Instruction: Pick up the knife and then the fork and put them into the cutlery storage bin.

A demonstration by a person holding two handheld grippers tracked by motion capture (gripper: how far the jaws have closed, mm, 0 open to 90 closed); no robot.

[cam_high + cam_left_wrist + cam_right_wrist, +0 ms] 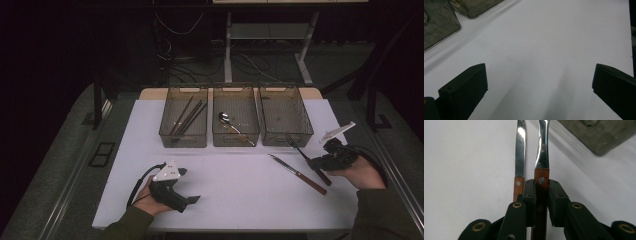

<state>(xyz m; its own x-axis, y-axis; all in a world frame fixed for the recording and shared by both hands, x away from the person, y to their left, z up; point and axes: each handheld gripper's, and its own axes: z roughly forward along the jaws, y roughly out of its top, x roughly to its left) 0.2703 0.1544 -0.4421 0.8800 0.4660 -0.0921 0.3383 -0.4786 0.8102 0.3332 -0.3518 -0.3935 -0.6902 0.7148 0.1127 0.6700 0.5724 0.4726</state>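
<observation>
My right gripper is shut on the wooden handle of a fork, which hangs just above the white table with its tines pointing toward the bins. In the right gripper view the pads of this gripper squeeze the fork handle just below its rivet. A wooden-handled knife lies flat on the table right beside it, and its blade runs parallel to the fork. My left gripper rests at the front left, open with nothing between its fingers.
Three smoky plastic bins stand in a row at the back. The left bin holds dark chopsticks, the middle bin holds a spoon, and the right bin has a bare floor. The white table ends near my forearms.
</observation>
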